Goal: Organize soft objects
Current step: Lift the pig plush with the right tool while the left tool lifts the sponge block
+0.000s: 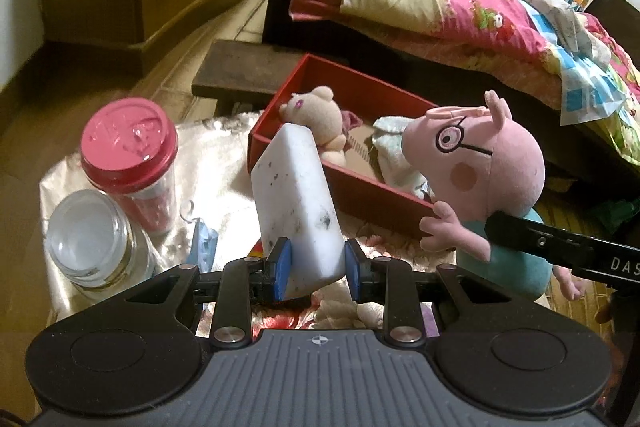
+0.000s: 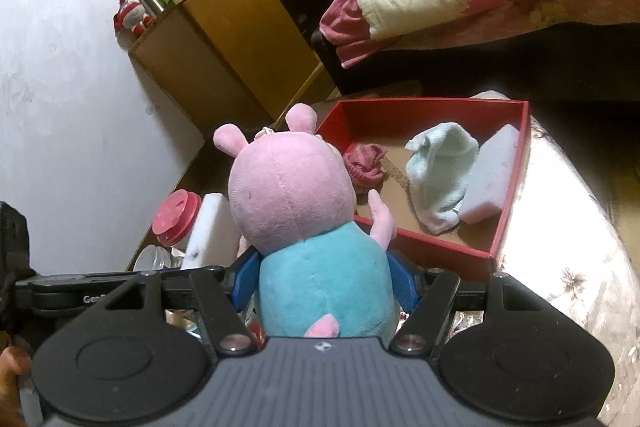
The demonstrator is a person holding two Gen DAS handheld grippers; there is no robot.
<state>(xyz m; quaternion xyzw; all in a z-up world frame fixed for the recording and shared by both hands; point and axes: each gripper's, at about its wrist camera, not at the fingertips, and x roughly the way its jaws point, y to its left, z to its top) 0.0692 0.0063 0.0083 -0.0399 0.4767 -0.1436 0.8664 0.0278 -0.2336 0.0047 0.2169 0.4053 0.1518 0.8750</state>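
Clearly both loads are light and squashy: left gripper (image 1: 314, 263) pinches the white sponge block (image 1: 296, 203) at its near end, right gripper (image 2: 324, 283) squeezes the pig plush (image 2: 316, 227) round its teal belly, both just near of the red box (image 1: 360, 187)

Not much lettering for you here. In your left wrist view, white capitals "DAS" stand on the black body of the right gripper (image 1: 568, 247) where it comes in from the right edge, and the word is cut off by the frame. In your right wrist view, white letters "Gen" sit on the black bar of the left gripper (image 2: 60, 293) at the left, and the rest is hidden behind the nearer black link. The raised marks on the red lid (image 1: 129, 143) of the cup are too blurred to read.
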